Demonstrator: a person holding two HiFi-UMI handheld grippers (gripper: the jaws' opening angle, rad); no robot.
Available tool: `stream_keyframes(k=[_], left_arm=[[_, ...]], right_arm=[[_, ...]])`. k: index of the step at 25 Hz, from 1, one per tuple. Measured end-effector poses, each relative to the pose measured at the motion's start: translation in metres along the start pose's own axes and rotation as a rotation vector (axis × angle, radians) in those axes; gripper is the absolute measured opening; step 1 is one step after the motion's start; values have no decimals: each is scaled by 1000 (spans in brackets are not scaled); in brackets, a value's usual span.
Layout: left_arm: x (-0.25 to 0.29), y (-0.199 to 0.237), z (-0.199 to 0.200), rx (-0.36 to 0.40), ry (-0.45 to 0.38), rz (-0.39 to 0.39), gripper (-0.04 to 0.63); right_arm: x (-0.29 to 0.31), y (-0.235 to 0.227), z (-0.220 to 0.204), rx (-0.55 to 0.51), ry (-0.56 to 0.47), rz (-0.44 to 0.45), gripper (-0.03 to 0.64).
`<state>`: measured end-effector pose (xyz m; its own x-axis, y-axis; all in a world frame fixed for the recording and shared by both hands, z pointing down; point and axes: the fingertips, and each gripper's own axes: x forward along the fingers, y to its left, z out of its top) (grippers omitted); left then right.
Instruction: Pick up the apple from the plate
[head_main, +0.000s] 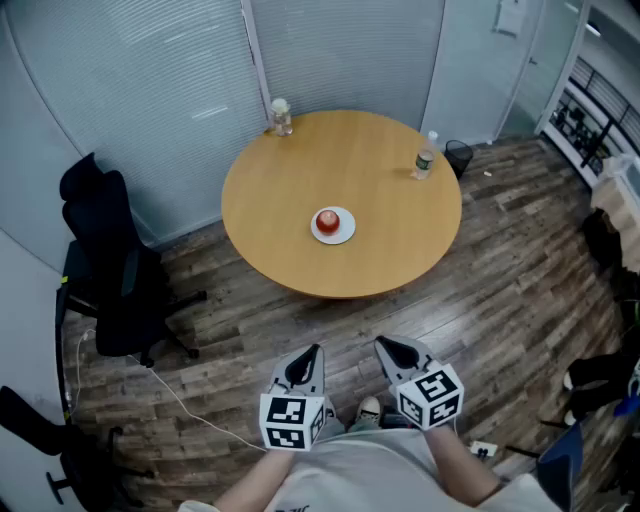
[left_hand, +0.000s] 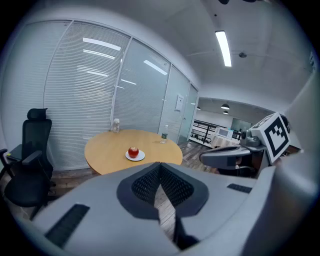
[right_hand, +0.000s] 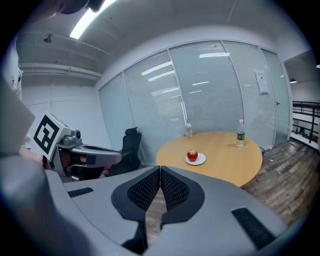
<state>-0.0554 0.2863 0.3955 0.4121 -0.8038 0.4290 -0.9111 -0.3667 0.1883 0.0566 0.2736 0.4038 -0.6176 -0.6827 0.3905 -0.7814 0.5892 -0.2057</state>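
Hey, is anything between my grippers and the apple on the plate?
Nothing visible. Only floor and bare tabletop lie between the left gripper, the right gripper and the apple; the jar and bottle stand near the far edge.

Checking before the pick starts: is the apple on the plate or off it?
On it: the apple sits upright in the middle of the white plate.

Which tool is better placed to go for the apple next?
Left, marginally. Both tools are shut and far from the table; the left tool lines up closer with the apple on its plate than the right tool.
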Motion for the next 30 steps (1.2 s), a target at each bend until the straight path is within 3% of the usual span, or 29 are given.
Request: stream_keyframes(k=[12,20,30], left_arm=[[-2,18,5,2,-18,-24,2],[-10,30,-4,32,-6,-83,2],[27,47,7,24,5,-87,2]], right_arm=[[9,-2,5,33,-9,-44,32],[18,11,2,50,-25,-101,32],[50,-12,5,71,-14,-103,32]])
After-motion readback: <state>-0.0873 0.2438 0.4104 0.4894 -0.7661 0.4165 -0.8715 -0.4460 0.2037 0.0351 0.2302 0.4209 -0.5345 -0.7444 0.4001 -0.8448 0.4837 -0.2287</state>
